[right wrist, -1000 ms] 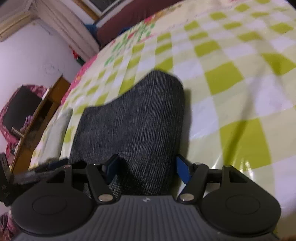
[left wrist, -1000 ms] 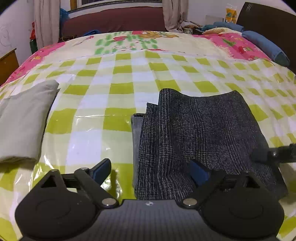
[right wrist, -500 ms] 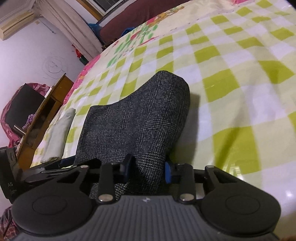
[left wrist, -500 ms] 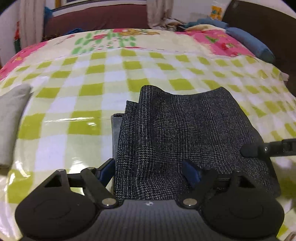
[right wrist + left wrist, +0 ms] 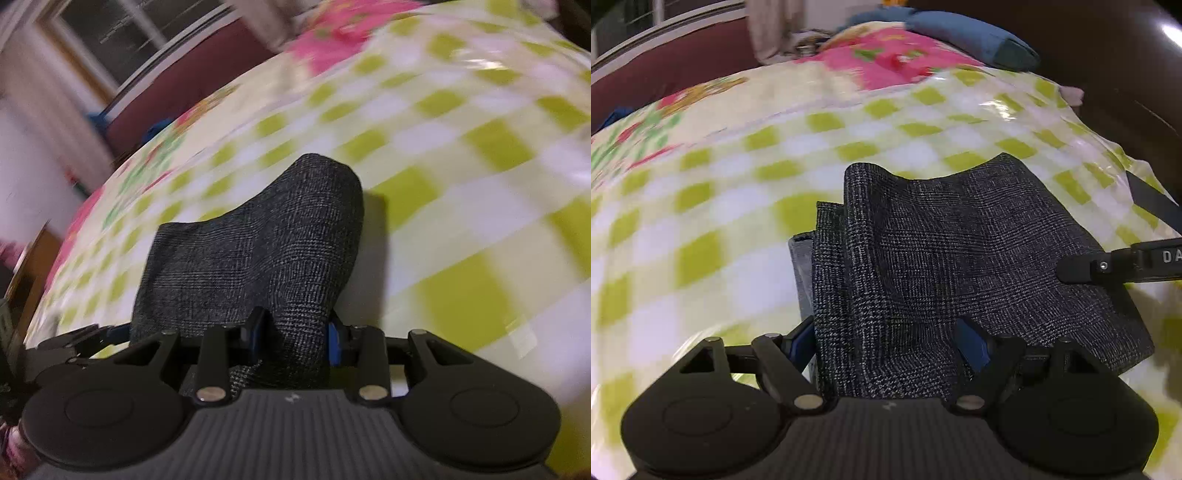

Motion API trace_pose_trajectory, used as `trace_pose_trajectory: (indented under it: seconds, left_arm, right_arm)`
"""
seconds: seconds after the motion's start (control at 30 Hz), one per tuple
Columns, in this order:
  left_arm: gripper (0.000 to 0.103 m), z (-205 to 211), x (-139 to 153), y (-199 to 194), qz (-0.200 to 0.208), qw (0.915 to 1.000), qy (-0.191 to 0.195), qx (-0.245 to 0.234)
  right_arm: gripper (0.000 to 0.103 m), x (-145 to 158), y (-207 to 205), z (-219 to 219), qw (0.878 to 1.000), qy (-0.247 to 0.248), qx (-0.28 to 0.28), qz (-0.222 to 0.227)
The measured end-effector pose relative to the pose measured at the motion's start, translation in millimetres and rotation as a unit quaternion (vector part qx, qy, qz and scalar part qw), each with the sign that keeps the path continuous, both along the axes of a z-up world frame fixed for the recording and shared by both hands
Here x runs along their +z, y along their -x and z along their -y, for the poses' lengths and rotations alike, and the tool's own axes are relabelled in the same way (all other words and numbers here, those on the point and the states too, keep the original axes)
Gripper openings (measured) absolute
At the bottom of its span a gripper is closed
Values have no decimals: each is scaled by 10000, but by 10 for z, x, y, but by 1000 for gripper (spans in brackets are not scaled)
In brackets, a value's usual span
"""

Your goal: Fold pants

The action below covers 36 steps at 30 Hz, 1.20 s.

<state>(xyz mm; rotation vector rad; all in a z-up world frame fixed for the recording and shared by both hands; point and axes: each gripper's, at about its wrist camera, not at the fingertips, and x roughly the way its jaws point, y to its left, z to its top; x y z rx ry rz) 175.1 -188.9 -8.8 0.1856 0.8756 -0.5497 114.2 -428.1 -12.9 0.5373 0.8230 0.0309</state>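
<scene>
The dark grey checked pants [image 5: 942,251] lie folded in layers on the green-and-white checked bed cover [image 5: 713,236]. My left gripper [image 5: 886,341] straddles their near left edge with its blue pads wide apart, the cloth between them. My right gripper [image 5: 293,338] is shut on the near right edge of the pants [image 5: 258,243], the cloth bunched between its pads. The right gripper also shows at the right of the left wrist view [image 5: 1108,264]. The left gripper shows at the lower left of the right wrist view [image 5: 70,343].
A blue pillow [image 5: 967,37] and pink floral bedding [image 5: 886,55] lie at the far end by the dark headboard [image 5: 1108,74]. A maroon surface [image 5: 192,81] and a window [image 5: 125,29] are at the back. A wooden cabinet [image 5: 29,266] stands left of the bed.
My right gripper closed on the pants edge. My left gripper moved in so the cloth sits between its open pads. Both views swung right, and the grey cloth at far left left the view.
</scene>
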Motion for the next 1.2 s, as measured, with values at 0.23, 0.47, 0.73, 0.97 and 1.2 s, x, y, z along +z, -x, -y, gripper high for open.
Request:
trace_pose_trajectory:
  seconds: [0.23, 0.47, 0.73, 0.97, 1.2]
  left_arm:
    - [94, 1039, -68, -481, 159, 9990, -243, -332]
    - [96, 1715, -37, -777, 268, 9973, -494, -479]
    - [99, 1705, 19, -745, 395, 9958, -688, -466]
    - [99, 1338, 196, -351, 430, 9969, -608, -257]
    - [99, 791, 287, 327, 544, 9970, -524, -192]
  right_arm:
    - [34, -23, -339, 729, 9963, 191, -830, 126]
    - [35, 15, -558, 1131, 9900, 512, -1309, 105]
    - [39, 238, -451, 1153, 9805, 1129, -1582, 275]
    - [39, 403, -13, 779, 9825, 964, -1473, 606]
    - [40, 485, 528, 113, 9858, 728, -1252, 851]
